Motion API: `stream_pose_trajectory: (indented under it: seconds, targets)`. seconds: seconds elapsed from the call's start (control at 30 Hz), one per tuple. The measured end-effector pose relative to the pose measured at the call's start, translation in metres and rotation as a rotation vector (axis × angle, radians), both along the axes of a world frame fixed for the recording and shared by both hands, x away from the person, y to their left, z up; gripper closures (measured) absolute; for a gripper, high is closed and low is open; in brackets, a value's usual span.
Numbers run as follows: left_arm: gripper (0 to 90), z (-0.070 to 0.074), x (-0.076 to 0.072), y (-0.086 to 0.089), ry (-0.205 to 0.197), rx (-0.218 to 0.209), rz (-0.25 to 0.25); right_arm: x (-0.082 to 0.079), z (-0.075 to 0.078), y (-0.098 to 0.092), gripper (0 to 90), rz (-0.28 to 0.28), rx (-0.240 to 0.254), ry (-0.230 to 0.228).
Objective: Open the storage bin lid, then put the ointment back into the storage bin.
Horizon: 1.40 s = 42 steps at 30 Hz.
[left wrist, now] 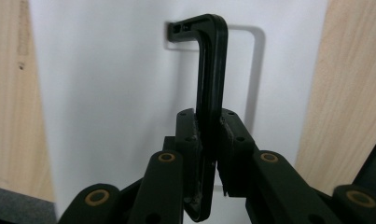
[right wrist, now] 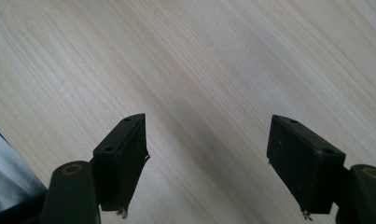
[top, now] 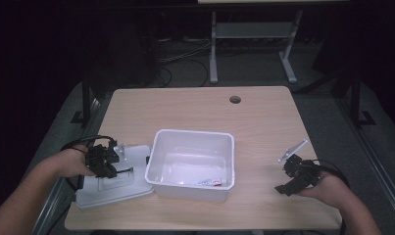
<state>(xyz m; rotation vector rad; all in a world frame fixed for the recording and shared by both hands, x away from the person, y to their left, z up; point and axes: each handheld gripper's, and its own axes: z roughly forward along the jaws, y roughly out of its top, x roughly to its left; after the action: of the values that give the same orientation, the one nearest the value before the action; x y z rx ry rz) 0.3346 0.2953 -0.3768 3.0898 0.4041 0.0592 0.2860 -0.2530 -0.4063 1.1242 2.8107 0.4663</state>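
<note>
A white plastic lid (top: 111, 190) lies flat on the wooden table (top: 195, 105), left of an open white bin (top: 158, 147). A black handle (left wrist: 210, 70) stands up from the lid (left wrist: 106, 93), thin and bent at its top. My left gripper (left wrist: 209, 140) is shut on this handle, with the pads pressing on both its sides. In the high view the left gripper (top: 111, 169) sits over the middle of the lid. My right gripper (top: 286, 188) hovers low over bare table right of the bin. In its own view the right gripper (right wrist: 206, 163) stands open with nothing between its jaws.
A small red and white packet (top: 212, 182) lies at the bottom of the bin near its front wall. A round cable hole (top: 235, 100) is in the table's far part. Beyond the table stands a dark floor with a desk frame (top: 213, 49) and cables.
</note>
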Motion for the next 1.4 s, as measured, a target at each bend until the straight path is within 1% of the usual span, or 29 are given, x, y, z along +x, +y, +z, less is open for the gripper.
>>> stream_pose_trajectory:
  seconds: [0.07,0.13,0.17,0.3,0.47,0.5,0.73,0.77,0.83,0.87,0.9,0.97,1.0,1.2,1.23,1.4]
  targets:
    - [80.8,0.003,0.002,0.000,-0.017,-0.008,0.004,-0.001,-0.001,0.001,28.0,-0.002,0.004,-0.003]
    - [82.3,0.004,0.003,0.000,-0.023,-0.004,-0.001,-0.002,-0.002,0.001,28.0,-0.002,0.011,-0.002]
    - [82.7,0.004,0.003,0.000,-0.034,-0.003,-0.002,-0.002,-0.003,0.001,28.1,-0.003,0.012,-0.005]
    - [84.5,0.006,0.006,0.003,-0.046,-0.014,0.007,-0.004,-0.007,0.001,28.1,0.000,0.031,-0.004]
    - [84.9,0.008,0.007,0.004,-0.066,-0.018,-0.004,-0.006,-0.011,0.002,28.1,0.000,0.036,0.002]
    - [84.9,0.008,0.007,0.004,-0.063,-0.014,-0.006,-0.006,-0.011,0.002,28.2,0.000,0.036,0.002]
    - [85.0,0.013,0.007,0.003,-0.051,-0.019,-0.021,-0.007,-0.013,0.002,28.2,0.007,0.041,0.003]
    - [85.0,0.015,0.007,0.003,-0.057,-0.027,-0.022,-0.007,-0.013,0.002,28.2,0.007,0.041,0.003]
    - [85.0,0.017,0.007,0.004,-0.049,-0.028,-0.025,-0.007,-0.014,0.002,28.2,0.006,0.042,0.004]
    - [85.0,0.018,0.007,0.005,-0.054,-0.037,-0.022,-0.008,-0.014,0.002,28.2,0.004,0.044,0.007]
    - [85.0,0.019,0.007,0.006,-0.048,-0.038,-0.022,-0.008,-0.015,0.002,28.2,0.004,0.043,0.009]
    - [85.0,0.021,0.006,0.007,-0.051,-0.042,-0.021,-0.008,-0.016,0.002,28.2,0.005,0.044,0.010]
    - [85.0,0.022,0.006,0.007,-0.043,-0.043,-0.021,-0.008,-0.016,0.003,28.2,0.006,0.046,0.012]
    - [85.0,0.031,0.004,0.009,-0.059,-0.051,-0.022,-0.008,-0.016,0.003,28.3,0.009,0.046,0.009]
    - [85.0,0.034,0.004,0.009,-0.065,-0.050,-0.026,-0.008,-0.016,0.003,28.3,0.009,0.051,0.010]
    - [84.9,0.041,0.004,0.011,-0.070,-0.046,-0.032,-0.009,-0.015,0.002,28.2,0.007,0.059,0.006]
